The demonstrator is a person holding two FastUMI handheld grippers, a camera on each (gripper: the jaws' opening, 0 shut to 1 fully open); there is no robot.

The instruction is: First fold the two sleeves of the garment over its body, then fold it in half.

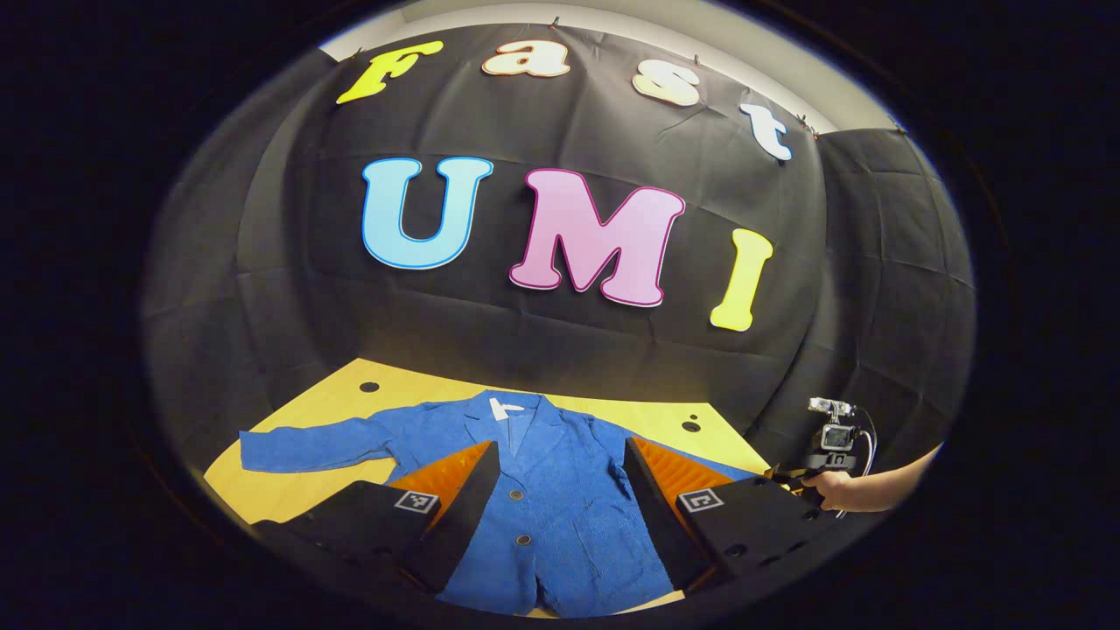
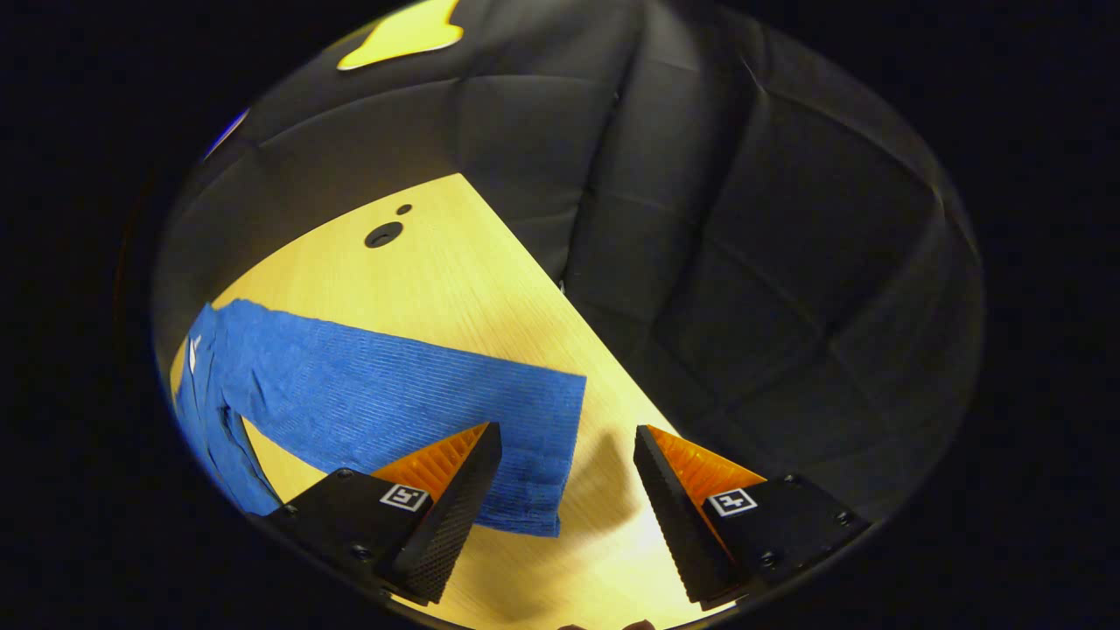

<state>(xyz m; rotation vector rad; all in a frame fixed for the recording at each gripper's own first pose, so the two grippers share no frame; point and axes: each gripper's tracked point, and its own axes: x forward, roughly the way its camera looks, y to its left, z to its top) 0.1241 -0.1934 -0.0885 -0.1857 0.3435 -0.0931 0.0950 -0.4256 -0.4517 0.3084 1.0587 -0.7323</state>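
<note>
Straight ahead in the left gripper view, a blue jacket [image 1: 534, 499] lies flat on the wooden table [image 1: 289, 490], sleeves spread; the left gripper [image 1: 560, 499] hangs above it, fingers wide. Over in the right gripper view, the right gripper [image 2: 567, 490] spreads wide around the sleeve cuff [image 2: 542, 455].

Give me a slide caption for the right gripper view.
Open right hand-held gripper hovering over the cuff end of the blue jacket's sleeve, spread flat on the wooden table.
</note>
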